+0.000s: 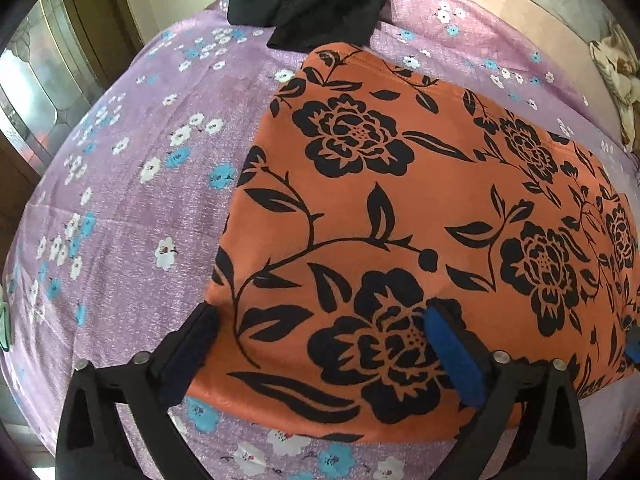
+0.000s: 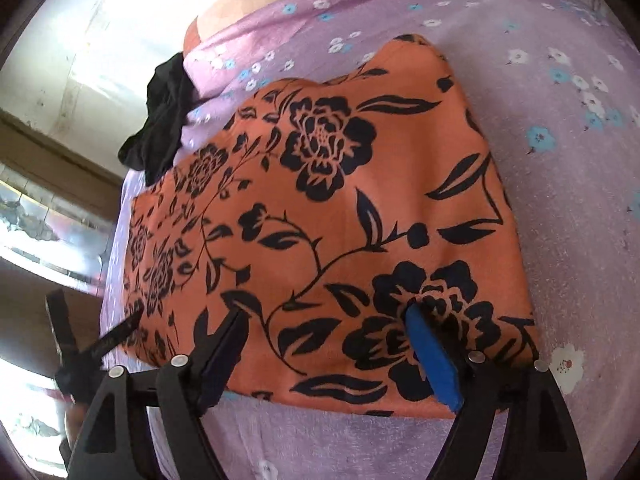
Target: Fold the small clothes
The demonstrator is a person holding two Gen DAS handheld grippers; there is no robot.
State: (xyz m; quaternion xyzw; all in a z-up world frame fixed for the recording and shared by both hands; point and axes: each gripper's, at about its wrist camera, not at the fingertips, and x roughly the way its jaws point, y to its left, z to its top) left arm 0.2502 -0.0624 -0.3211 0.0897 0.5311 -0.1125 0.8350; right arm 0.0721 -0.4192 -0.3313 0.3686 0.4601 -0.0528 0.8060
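My left gripper hangs over the near left corner of the orange cloth with black flowers, jaws spread wide, one finger at the cloth's left edge and the blue-padded one above the print, holding nothing. My right gripper is just as wide over the near edge of that cloth. It lies flat on the purple flowered bedsheet, with a crumpled black garment touching its far corner.
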